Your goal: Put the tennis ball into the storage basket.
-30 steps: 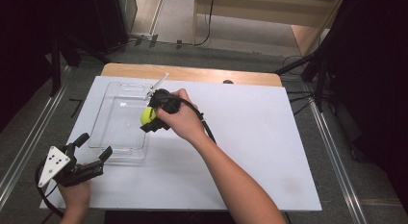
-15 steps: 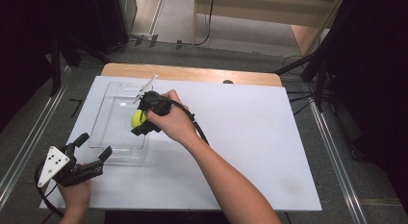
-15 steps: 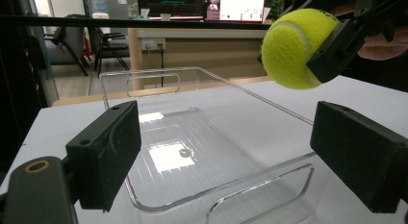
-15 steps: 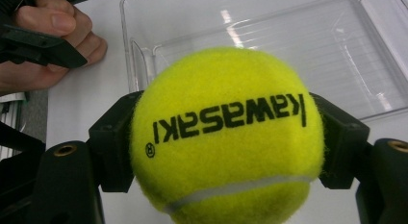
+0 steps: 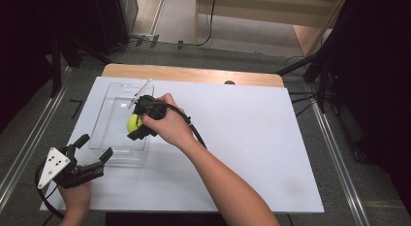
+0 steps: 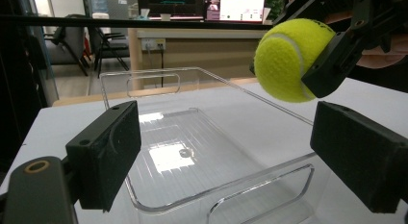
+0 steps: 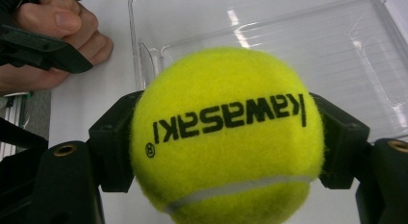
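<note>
right gripper is clamped on the tennis ball, both pads squeezed into the felt at the ball's widest part, seen close in the right gripper view. ball hangs in the air over the clear plastic tray, above the near half, inside the right-hand wall, not touching it

left gripper sits at the tray's near end, jaws apart with nothing between them. in the left gripper view the tray's near wall runs between the two pads but I judge neither is pressing on it, so the tray is not held down

risks as I read them:
- ball is round and springy, tray floor is hard smooth plastic. let go from this height and it likely bounces, and the walls are low enough for it to hop out onto the white table
- ball hangs near the right-hand wall, so a drop that clips the rim kicks it sideways
- tray is light and loose. a descending jaw that catches a wall shoves or tips it
- left gripper stands just beside the drop zone, so a bounce could hit its pads and deflect

lower the ball to the floor near the tray's middle before the jaws part
</note>
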Demonstrator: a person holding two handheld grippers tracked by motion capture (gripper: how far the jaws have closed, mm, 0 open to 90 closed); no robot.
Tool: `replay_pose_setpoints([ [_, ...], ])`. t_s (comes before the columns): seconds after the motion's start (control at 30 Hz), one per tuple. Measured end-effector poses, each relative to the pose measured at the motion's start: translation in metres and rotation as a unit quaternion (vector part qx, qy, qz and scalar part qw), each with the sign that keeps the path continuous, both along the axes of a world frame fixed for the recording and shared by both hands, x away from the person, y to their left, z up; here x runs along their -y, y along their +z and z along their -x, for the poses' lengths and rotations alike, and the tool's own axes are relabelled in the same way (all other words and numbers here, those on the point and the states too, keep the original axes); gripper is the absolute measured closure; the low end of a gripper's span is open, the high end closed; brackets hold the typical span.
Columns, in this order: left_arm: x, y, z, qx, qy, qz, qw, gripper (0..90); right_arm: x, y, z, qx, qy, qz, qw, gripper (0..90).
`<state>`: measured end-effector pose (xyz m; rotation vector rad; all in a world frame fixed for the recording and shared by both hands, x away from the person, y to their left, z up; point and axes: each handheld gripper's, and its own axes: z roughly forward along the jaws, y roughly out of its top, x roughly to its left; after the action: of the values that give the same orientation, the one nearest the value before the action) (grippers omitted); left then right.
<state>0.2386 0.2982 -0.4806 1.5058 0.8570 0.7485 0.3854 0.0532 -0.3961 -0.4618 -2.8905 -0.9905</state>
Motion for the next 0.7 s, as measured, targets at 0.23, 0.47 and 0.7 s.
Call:
replay_pose_setpoints([
  [0.23,0.000,0.000,0.000,0.000,0.000,-0.002,1.0000,11.0,-0.006,-0.004,0.000,-0.003,0.002,0.005,1.0000,23.3],
  [0.47,0.000,0.000,0.000,0.000,0.000,0.001,1.0000,11.1,-0.012,-0.010,-0.001,-0.003,0.011,0.010,0.9999,23.3],
  [0.7,0.000,0.000,0.000,0.000,-0.001,0.001,1.0000,11.1,-0.018,-0.017,-0.001,-0.007,0.013,0.017,0.9997,23.3],
])
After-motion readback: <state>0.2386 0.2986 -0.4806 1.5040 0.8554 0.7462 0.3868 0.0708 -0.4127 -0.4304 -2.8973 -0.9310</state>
